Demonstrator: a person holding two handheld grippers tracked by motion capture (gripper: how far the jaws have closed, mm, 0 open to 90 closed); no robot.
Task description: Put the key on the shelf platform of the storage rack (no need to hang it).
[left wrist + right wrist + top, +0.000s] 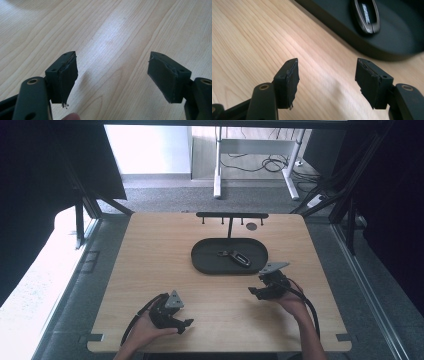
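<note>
Key fob (240,258) lying in dark oval tray (205,265) mid-table, untouched. Right tool (256,291) just beside tray rim, spread, empty. Best lifted over rim, lowered astride fob's narrow width. Left tool (186,324) spread, idle.

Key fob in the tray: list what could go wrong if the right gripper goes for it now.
1. The key fob lies flat in the tray, so the right gripper may catch the rim on its way in.
2. The fob looks slim and smooth; open jaws could slide off it.
3. Its ring trails beside it and might snag on a jaw.
</note>
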